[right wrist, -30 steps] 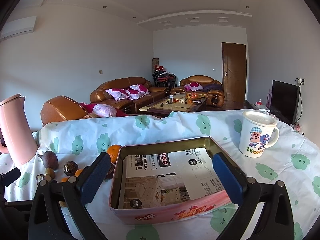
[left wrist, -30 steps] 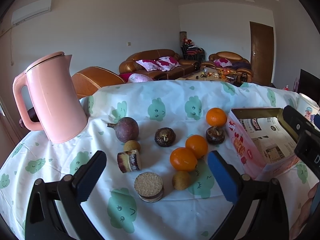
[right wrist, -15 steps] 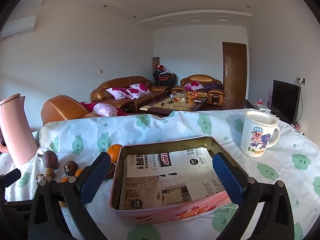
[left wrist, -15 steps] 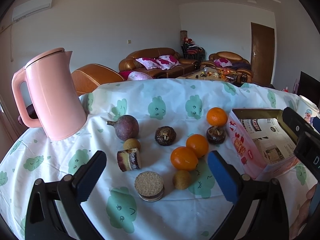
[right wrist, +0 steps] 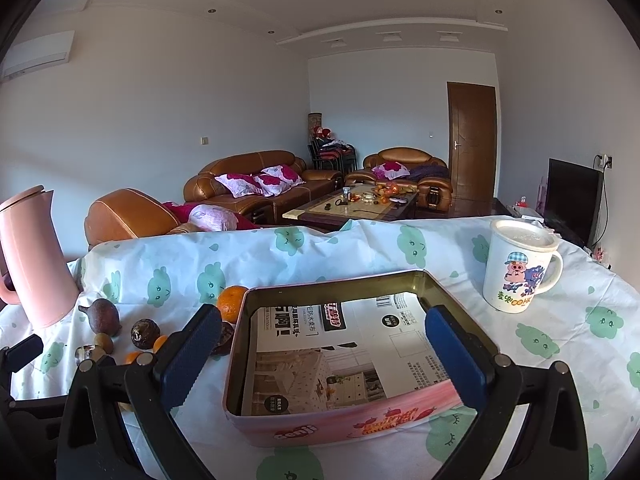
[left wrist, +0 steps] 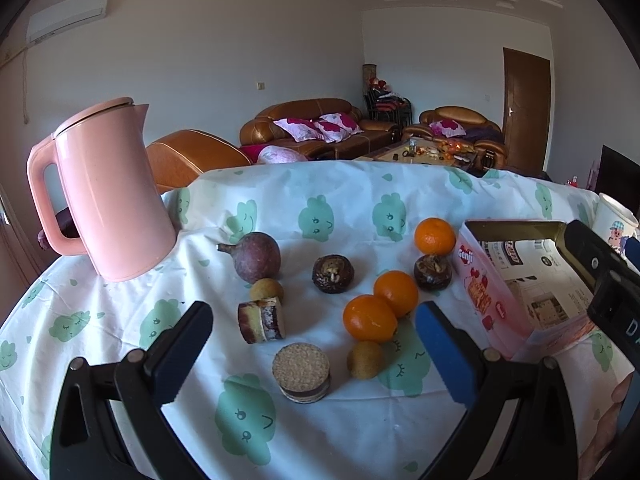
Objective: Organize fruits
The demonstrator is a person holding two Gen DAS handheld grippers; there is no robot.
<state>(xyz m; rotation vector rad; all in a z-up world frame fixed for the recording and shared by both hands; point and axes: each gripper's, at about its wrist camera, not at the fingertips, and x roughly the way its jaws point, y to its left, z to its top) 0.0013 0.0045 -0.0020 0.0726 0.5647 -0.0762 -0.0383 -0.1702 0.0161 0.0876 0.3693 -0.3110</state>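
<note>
Fruits lie on the tablecloth in the left wrist view: three oranges [left wrist: 370, 318], a purple round fruit [left wrist: 257, 257], two dark brown fruits [left wrist: 333, 274], two small tan fruits [left wrist: 365, 359], and two cut sugarcane pieces [left wrist: 302, 372]. My left gripper [left wrist: 312, 348] is open and empty, hovering just in front of them. A pink tin box [right wrist: 352, 360], lined with printed paper and holding no fruit, stands to their right. My right gripper [right wrist: 320, 354] is open and empty, in front of the box. The box also shows in the left wrist view [left wrist: 524, 280].
A pink kettle [left wrist: 108, 192] stands at the table's left. A white cartoon mug [right wrist: 518, 266] with a lid stands at the right. The table has a cloud-print cloth [right wrist: 304, 256]. Sofas and a coffee table are beyond.
The left wrist view has shifted slightly, with the kettle and fruits sitting a little lower and closer. The right gripper has barely moved. Both stay open.
</note>
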